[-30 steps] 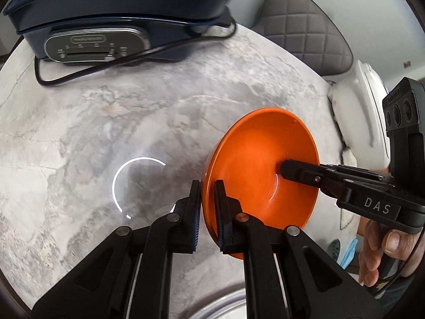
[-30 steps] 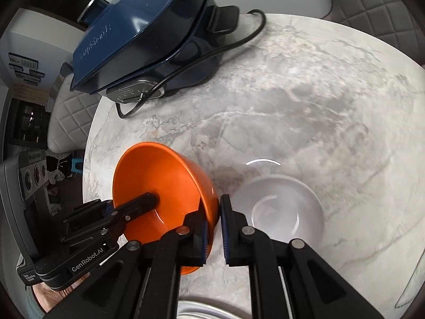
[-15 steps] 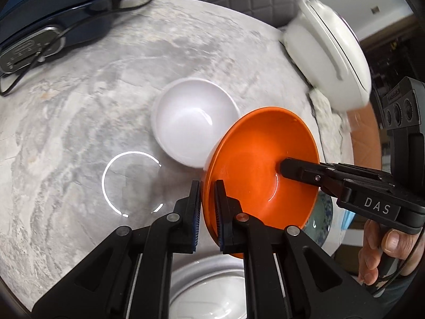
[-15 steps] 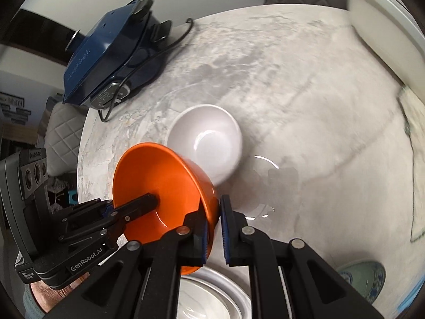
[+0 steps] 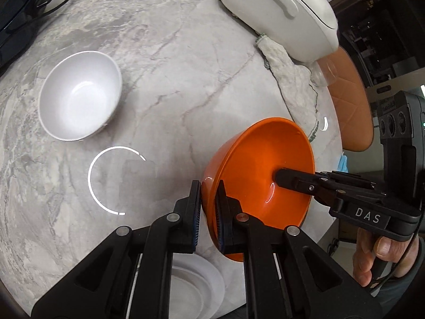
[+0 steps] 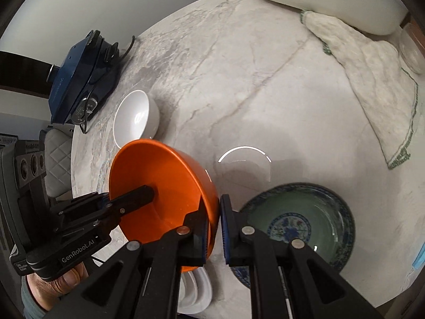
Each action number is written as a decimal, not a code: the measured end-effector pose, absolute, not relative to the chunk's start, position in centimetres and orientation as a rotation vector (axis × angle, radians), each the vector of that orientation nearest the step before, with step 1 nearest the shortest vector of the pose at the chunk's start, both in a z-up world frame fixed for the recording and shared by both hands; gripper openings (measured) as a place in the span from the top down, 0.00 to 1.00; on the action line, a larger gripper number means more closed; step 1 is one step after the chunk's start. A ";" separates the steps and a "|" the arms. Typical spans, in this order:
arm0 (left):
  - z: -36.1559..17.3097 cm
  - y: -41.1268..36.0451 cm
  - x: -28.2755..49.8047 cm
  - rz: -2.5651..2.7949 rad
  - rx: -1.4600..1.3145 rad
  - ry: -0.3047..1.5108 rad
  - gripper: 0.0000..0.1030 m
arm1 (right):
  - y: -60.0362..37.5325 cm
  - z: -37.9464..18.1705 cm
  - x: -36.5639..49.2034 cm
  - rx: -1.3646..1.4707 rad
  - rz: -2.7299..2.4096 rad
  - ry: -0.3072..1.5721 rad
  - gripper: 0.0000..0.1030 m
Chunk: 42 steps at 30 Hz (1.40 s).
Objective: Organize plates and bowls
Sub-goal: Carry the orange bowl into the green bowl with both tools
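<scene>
An orange bowl (image 5: 260,170) hangs tilted above the marble table, held at two opposite sides of its rim. My left gripper (image 5: 208,188) is shut on the near rim in the left wrist view. My right gripper (image 6: 215,207) is shut on the other side of the orange bowl (image 6: 159,175). Each view shows the other gripper's inner finger (image 5: 292,179) (image 6: 138,194) reaching into the bowl. A white bowl (image 5: 79,95) (image 6: 135,117) stands upright on the table to the left. White stacked plates (image 5: 196,287) (image 6: 196,287) lie below the fingers. A green plate with a blue pattern (image 6: 300,220) lies under the right gripper.
A dark blue cooker (image 6: 79,74) with its cord sits at the far left. A white appliance (image 5: 279,8) and a crumpled cloth (image 6: 379,79) take up the far right, with a clear glass (image 6: 411,50) beside them. An orange chair (image 5: 348,93) stands past the table's edge (image 5: 334,143).
Both grippers carried the orange bowl to the right across the table. The blue cooker and white bowl slid left in view; the cloth, white appliance and patterned plate came in.
</scene>
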<state>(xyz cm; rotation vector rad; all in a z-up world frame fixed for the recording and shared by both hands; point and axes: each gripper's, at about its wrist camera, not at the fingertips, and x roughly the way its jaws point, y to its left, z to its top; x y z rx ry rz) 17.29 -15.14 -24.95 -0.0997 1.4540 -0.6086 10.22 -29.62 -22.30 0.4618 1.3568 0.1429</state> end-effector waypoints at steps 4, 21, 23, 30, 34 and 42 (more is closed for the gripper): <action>-25.0 -19.6 15.2 -0.645 -0.077 1.472 0.92 | -33.4 -22.4 8.3 0.487 0.121 1.351 0.90; -30.2 -27.2 10.4 -0.632 -0.006 1.554 0.92 | -40.0 -26.3 2.8 0.550 0.095 1.395 0.90; -30.7 -27.2 10.7 -0.618 0.001 1.555 0.92 | -39.8 -26.8 2.9 0.545 0.099 1.399 0.90; -32.6 -27.1 10.8 -0.572 0.029 1.554 0.91 | -38.4 -27.5 3.8 0.443 0.083 1.407 0.90; -33.2 -27.0 10.7 -0.570 0.034 1.547 0.91 | -38.1 -27.6 3.8 0.377 0.069 1.397 0.91; -33.0 -26.9 10.5 -0.558 0.025 1.516 0.87 | -37.2 -27.3 3.7 0.260 0.053 1.372 0.92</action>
